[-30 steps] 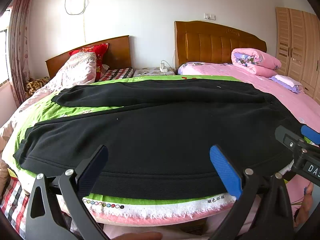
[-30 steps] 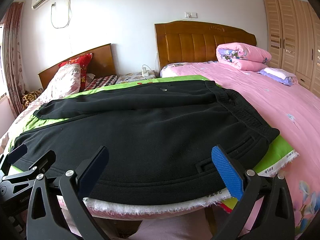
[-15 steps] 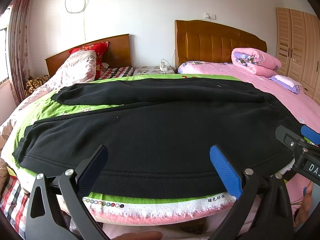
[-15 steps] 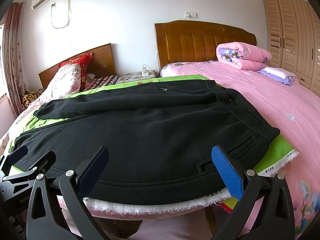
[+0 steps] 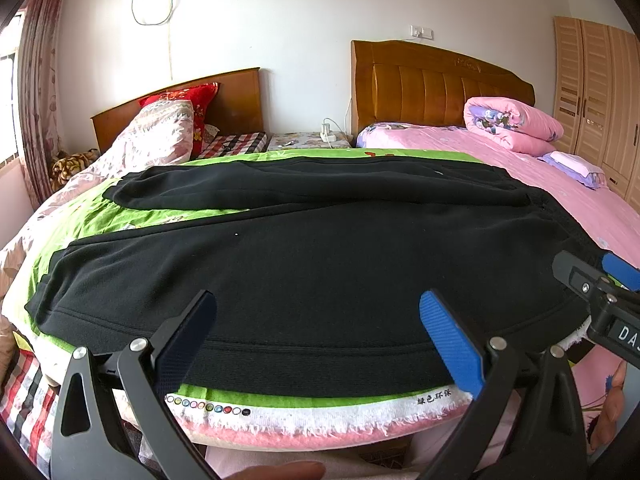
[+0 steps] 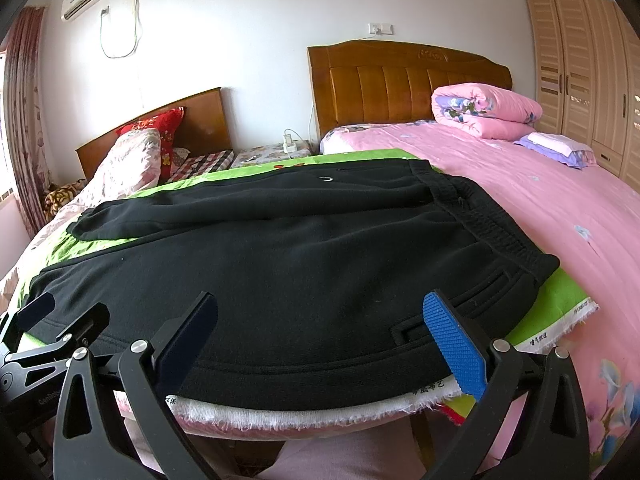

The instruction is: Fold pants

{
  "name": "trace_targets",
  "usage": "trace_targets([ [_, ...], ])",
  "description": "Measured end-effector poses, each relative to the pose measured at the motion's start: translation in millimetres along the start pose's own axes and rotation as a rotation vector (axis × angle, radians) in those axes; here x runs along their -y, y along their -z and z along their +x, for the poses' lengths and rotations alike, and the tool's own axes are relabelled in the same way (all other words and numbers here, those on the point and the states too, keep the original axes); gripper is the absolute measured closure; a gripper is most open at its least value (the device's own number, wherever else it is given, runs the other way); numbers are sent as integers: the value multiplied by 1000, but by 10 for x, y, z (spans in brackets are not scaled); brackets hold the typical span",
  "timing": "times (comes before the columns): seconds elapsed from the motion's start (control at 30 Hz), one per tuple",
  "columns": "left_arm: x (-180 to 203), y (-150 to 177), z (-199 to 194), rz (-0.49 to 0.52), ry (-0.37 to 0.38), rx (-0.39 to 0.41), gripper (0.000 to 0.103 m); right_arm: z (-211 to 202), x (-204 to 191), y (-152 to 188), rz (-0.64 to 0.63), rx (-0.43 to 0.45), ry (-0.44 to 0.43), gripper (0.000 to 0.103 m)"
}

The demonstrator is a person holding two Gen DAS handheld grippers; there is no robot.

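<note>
Black fleece pants (image 5: 320,264) spread flat on green printed cloth (image 5: 120,216); left gripper (image 5: 320,336) and right gripper (image 6: 320,336) fingers spread wide, holding nothing, near the hem.

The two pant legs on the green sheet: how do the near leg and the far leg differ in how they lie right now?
The near leg lies broad along the green sheet's front edge; the far leg looks narrower, angled away toward the headboards. The near leg's cuff reaches further left than the far leg's cuff. The near leg lies just ahead of the open left gripper and right gripper; the far leg lies well beyond them. Both are black, flat, unfolded, and join at the waistband.
</note>
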State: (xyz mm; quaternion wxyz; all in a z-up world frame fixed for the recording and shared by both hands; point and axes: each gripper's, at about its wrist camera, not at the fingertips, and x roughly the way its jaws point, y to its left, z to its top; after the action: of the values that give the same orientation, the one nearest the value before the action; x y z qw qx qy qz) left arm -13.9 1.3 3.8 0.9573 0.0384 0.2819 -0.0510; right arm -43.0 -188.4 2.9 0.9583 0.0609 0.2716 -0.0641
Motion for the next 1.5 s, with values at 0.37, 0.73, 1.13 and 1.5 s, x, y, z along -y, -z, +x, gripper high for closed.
trace_targets([
  [0.37, -6, 1, 0, -2, 1, -2, 1, 1, 12, 0, 2, -2, -1, 4],
  [0.73, -30, 22, 3, -7, 1, -7, 1, 5, 23, 8, 5, -3, -1, 4],
  [1.13, -34, 50, 22, -11, 5, -27, 1, 33, 62, 29, 14, -5, -9, 4],
  [1.5, -88, -599, 150, 190, -4, 1, 1, 397, 524, -886, -29, -10, -144, 4],
])
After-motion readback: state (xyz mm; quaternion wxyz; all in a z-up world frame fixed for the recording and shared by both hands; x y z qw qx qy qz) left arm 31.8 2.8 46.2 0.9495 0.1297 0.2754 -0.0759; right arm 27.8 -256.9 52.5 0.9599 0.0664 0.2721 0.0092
